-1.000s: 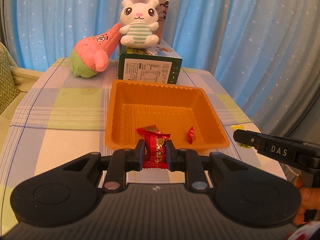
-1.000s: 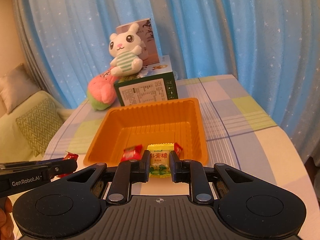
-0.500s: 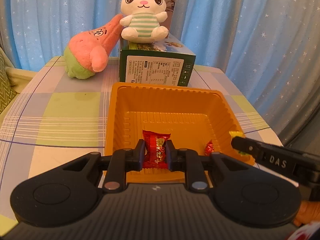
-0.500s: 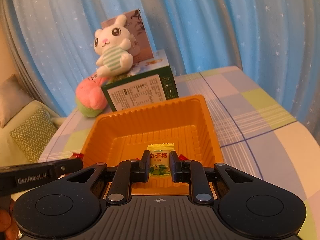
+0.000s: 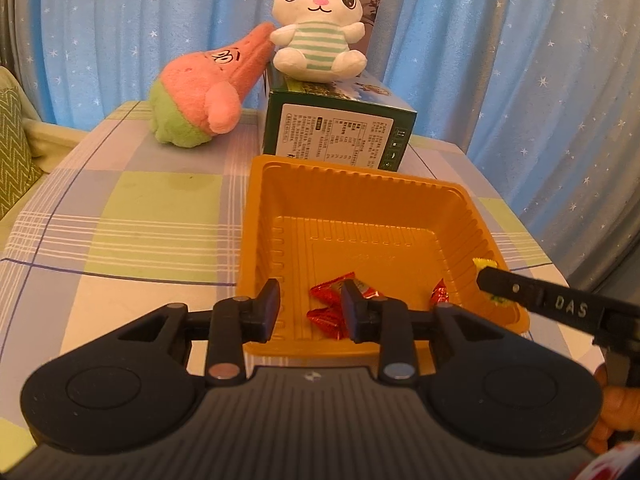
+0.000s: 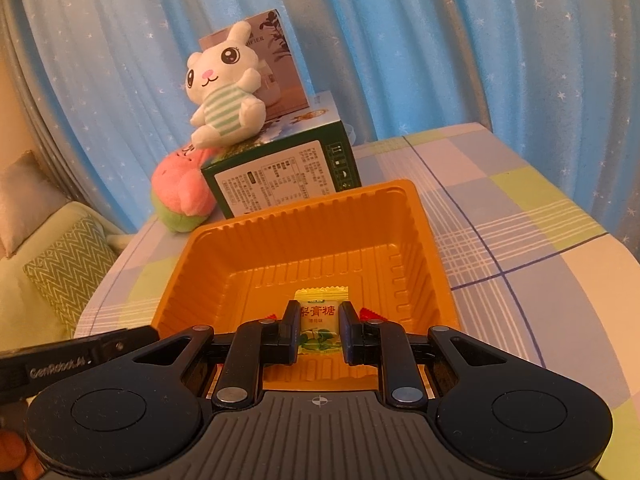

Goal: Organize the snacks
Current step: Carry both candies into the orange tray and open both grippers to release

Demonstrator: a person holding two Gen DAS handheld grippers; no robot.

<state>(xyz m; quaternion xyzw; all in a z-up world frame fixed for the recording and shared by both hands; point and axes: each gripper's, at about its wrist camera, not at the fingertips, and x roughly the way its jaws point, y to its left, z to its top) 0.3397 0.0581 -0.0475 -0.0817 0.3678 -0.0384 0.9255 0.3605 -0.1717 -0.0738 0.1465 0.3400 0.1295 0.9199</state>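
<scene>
The left gripper hangs over the near wall of the orange tray; its jaws have just been opening, and the red candy that was between them now lies loose on the tray floor, crumpled, leaning toward the right-hand finger at about one o'clock from the gap and gripped by neither pad. A second red candy sits in the tray's near right corner, at roughly two o'clock from those fingers. The right gripper is clamped on the yellow candy, whose long axis runs straight ahead, toward twelve o'clock, so its top edge pokes out past the fingertips over the tray floor. That is the relation the coming move seems to turn on: the yellow sweet is already above the tray's near half, inside the rim, with the floor directly below, so a simple release should drop it in without any further reach. The right hand is plainly the nearer one for this, as it alone carries a snack. Beyond the tray, at twelve o'clock, a green box stands on the checked tablecloth with a white plush rabbit on top and a pink plush beside it at eleven o'clock.
</scene>
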